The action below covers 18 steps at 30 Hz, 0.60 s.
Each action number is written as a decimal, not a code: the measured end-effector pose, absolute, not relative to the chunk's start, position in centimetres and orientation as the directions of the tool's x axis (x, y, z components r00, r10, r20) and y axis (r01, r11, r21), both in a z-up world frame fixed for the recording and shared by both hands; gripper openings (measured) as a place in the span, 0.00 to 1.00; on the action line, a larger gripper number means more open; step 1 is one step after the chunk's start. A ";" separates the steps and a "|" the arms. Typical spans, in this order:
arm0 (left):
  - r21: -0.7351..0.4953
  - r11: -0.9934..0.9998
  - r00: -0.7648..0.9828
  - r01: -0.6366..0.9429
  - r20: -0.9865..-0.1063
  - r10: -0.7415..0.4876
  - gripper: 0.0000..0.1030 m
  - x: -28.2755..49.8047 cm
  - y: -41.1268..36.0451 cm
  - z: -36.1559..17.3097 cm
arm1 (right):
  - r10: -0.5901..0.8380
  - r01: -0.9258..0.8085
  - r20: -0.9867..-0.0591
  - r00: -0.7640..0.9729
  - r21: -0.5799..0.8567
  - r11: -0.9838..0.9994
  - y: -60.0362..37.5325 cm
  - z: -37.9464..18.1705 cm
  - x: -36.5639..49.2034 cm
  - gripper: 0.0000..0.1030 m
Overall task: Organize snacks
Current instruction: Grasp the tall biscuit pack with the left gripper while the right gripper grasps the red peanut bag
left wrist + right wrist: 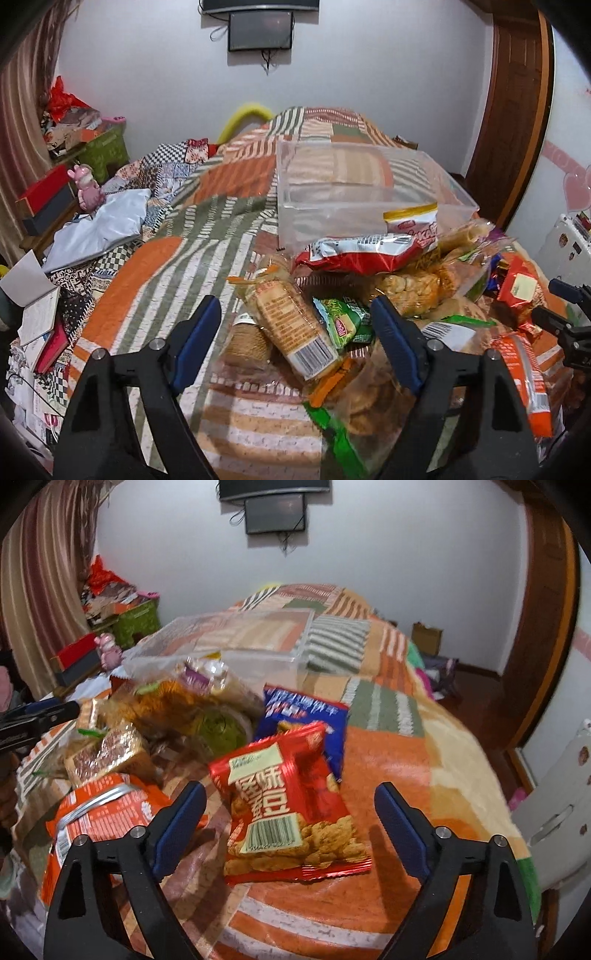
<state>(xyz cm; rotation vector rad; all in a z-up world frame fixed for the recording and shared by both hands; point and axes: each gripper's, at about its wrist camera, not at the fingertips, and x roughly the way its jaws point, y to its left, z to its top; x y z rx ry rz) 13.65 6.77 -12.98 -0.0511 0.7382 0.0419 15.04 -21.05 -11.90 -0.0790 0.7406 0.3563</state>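
Note:
A heap of snack packs lies on a patchwork quilt. My left gripper [295, 314] is open just above a clear cracker sleeve with a barcode [291, 328] and a small green pack [341, 319]. A red and white bag [358, 253] tops the heap, in front of a clear plastic bin [369, 192]. My right gripper [290, 797] is open over a red bean snack bag [288, 808]. A blue bag [306, 716] lies behind it, an orange pack [99, 812] to its left. The bin [229, 642] stands further back.
The quilt [166, 258] spreads bare to the left of the heap. Books and papers [37, 314] lie off the bed's left edge. The right gripper's fingers [565, 314] show at the right of the left wrist view. A wooden door [546, 627] stands at the right.

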 end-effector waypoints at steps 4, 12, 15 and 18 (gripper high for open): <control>-0.029 0.995 0.715 -0.092 -0.698 0.045 0.72 14.7 7.1 -14.0 | 0.308 -0.367 -0.692 0.653 0.066 0.928 -20.7 -12.5 15.4 0.84; -0.064 0.994 0.666 -0.092 -0.746 0.014 0.52 16.2 7.7 -15.2 | 0.334 -0.370 -0.737 0.587 0.122 0.921 -20.9 -13.4 16.7 0.78; -0.057 0.995 0.668 -0.086 -0.744 0.015 0.46 16.4 7.5 -15.4 | 0.341 -0.376 -0.740 0.580 0.128 0.918 -20.8 -13.4 16.9 0.75; -0.061 0.995 0.670 -0.084 -0.742 0.011 0.41 16.6 7.7 -15.5 | 0.354 -0.379 -0.736 0.577 0.143 0.914 -20.9 -13.4 16.8 0.67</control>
